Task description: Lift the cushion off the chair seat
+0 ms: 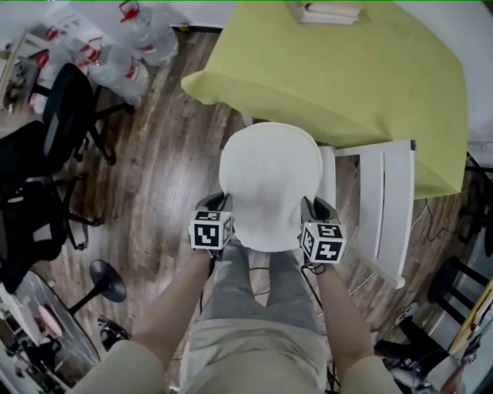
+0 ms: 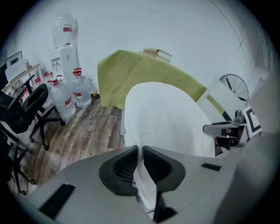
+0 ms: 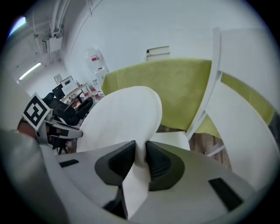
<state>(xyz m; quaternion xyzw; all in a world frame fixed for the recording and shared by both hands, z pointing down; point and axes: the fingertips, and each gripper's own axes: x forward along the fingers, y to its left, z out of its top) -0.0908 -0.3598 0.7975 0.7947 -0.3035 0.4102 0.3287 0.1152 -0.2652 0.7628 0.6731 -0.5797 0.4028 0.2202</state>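
The round white cushion [image 1: 268, 181] hangs in the air between my two grippers, raised above the white chair [image 1: 385, 204]. My left gripper [image 1: 219, 206] is shut on the cushion's near left edge, and in the left gripper view the cushion [image 2: 168, 120] fills the middle, pinched between the dark pads [image 2: 123, 165]. My right gripper [image 1: 314, 209] is shut on the near right edge. Through the right gripper view I see the cushion [image 3: 122, 122] rising from the jaws, with the chair seat [image 3: 177, 139] showing below it.
A table under a yellow-green cloth [image 1: 347, 77] stands just beyond the chair, with a book [image 1: 327, 11] on it. Black office chairs [image 1: 54, 146] and several water bottles [image 1: 115, 54] are at the left. The person's legs [image 1: 266, 308] are below the cushion.
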